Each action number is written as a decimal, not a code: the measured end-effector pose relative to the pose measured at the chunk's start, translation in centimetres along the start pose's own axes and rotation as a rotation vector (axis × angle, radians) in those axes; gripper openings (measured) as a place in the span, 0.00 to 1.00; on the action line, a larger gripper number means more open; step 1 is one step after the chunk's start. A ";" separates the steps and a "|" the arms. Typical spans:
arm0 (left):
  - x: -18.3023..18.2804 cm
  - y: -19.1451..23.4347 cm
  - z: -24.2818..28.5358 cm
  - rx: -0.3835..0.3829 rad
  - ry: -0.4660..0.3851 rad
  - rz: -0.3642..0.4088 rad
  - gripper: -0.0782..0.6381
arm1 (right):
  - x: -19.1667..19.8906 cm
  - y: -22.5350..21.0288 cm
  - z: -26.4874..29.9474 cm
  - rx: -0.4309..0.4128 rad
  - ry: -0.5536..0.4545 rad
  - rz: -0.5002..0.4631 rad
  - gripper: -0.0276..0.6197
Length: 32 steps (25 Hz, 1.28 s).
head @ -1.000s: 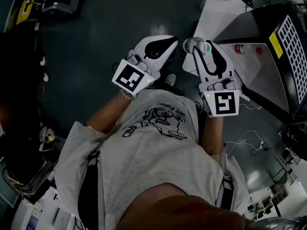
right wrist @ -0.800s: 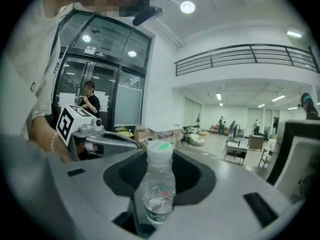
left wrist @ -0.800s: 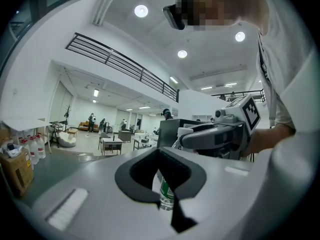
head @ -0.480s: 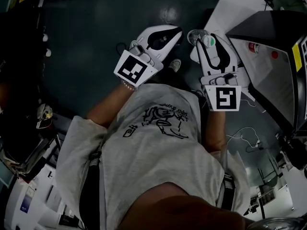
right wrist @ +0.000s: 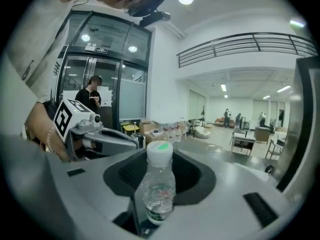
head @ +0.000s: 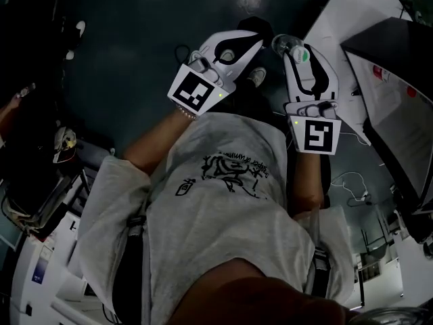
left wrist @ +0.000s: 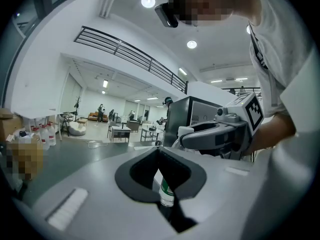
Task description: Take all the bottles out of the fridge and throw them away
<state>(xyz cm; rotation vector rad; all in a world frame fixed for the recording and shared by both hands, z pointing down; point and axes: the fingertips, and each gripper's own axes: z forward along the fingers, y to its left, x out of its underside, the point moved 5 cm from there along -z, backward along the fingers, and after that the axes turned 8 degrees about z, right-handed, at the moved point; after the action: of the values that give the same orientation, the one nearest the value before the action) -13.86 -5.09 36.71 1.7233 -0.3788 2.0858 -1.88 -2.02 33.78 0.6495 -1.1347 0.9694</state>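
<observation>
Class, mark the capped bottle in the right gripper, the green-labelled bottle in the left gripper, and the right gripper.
capped bottle (right wrist: 159, 186): right gripper view, clear body.
green-labelled bottle (left wrist: 166, 190): left gripper view, its label.
right gripper (head: 296, 51): head view, midway between fingertips.

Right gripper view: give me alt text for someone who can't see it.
A clear plastic bottle with a white cap marked green stands upright, clamped in the right gripper's jaws. The left gripper, with its marker cube, is at left; behind lies a bright open hall with distant people.
</observation>
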 end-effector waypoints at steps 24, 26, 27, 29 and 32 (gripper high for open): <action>16.8 1.8 0.8 0.030 0.113 -0.010 0.12 | 16.5 3.2 6.3 0.004 0.075 0.074 0.29; 18.0 1.8 0.8 0.028 0.123 -0.010 0.12 | 17.8 3.4 6.7 0.002 0.079 0.079 0.29; 18.6 1.9 0.9 0.027 0.124 -0.010 0.12 | 18.4 3.4 6.9 0.003 0.080 0.081 0.29; 19.7 2.0 1.0 0.026 0.120 -0.011 0.12 | 19.4 3.5 7.4 0.005 0.078 0.079 0.29; 21.6 2.6 0.9 0.014 0.124 -0.018 0.12 | 20.8 4.0 8.6 -0.001 0.070 0.067 0.29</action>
<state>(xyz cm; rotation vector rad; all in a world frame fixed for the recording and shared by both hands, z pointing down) -17.63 -4.81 58.14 1.5887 -0.3111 2.1744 -6.92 -1.15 56.04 0.5756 -1.1006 1.0408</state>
